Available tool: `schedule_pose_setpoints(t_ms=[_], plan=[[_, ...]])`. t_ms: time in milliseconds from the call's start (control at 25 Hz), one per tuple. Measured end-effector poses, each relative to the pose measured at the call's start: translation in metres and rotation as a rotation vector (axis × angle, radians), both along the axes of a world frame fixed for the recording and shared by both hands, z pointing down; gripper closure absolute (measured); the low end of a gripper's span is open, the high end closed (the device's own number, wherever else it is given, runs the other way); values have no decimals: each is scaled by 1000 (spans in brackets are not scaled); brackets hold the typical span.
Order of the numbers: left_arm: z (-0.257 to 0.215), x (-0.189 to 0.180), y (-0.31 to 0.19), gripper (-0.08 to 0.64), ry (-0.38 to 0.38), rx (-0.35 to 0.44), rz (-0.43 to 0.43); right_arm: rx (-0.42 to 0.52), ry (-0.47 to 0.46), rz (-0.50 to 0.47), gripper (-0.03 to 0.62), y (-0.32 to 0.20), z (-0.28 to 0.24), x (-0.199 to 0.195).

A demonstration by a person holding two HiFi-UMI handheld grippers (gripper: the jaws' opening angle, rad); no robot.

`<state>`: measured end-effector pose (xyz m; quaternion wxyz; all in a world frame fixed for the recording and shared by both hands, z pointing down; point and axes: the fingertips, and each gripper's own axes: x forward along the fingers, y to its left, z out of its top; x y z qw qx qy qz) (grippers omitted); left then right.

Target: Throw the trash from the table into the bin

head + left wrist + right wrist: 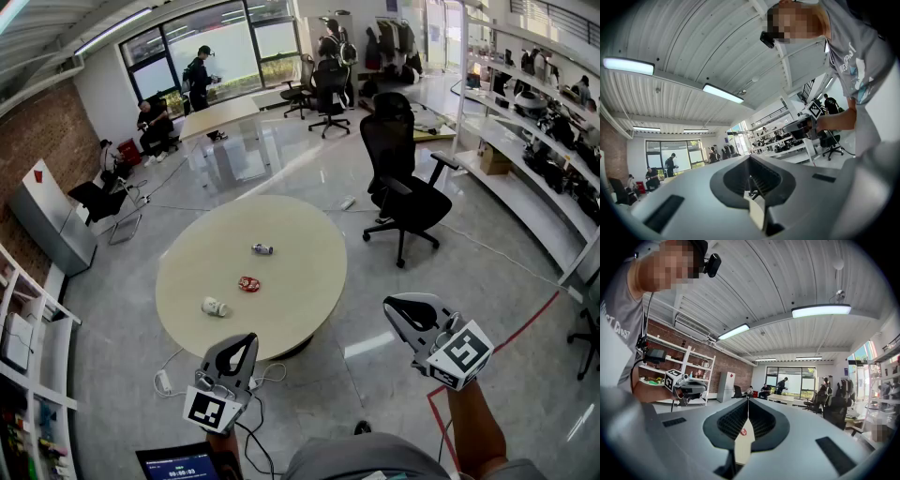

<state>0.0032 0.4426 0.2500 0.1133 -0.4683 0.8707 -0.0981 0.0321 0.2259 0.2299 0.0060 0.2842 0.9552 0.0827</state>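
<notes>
Three bits of trash lie on the round beige table: a small can, a red wrapper and a crumpled white cup. Both grippers hover off the table's near edge, apart from the trash. My left gripper is by the near rim, its jaws closed at the tips with nothing held. My right gripper is further right over the floor, shut and empty. The red wrapper shows through the right gripper's jaw opening. No bin that I can name for certain is in view.
A black office chair stands right of the table. Shelving runs along the right and the left. A tall grey box with a red mark stands at the left wall. A power strip and cables lie on the floor. People are at the back.
</notes>
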Motion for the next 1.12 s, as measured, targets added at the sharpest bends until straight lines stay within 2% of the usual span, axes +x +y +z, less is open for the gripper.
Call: schedule_pose_setpoints(t_ms=[240, 440, 760, 800, 840, 880, 960, 1040, 1120], plan=[[16, -62, -18, 517, 25, 1, -32, -1, 62, -23, 586, -19, 33, -90], [42, -133, -11, 517, 77, 5, -99, 23, 135, -98, 586, -6, 68, -188], [105, -289, 11, 517, 135, 16, -118, 64, 265, -170, 583, 57, 140, -397], [111, -311, 16, 517, 144, 17, -116, 72, 289, -179, 569, 69, 151, -426], [117, -331, 20, 517, 152, 11, -114, 84, 315, -191, 499, 80, 164, -454], [123, -350, 23, 517, 161, -3, -111, 100, 342, -203, 471, 90, 177, -480], [136, -381, 26, 517, 179, -49, -105, 139, 394, -223, 466, 107, 208, -528], [150, -413, 28, 517, 211, -51, -108, 184, 437, -236, 466, 121, 244, -579], [170, -440, 30, 517, 239, -121, -104, 227, 475, -244, 463, 132, 283, -630]])
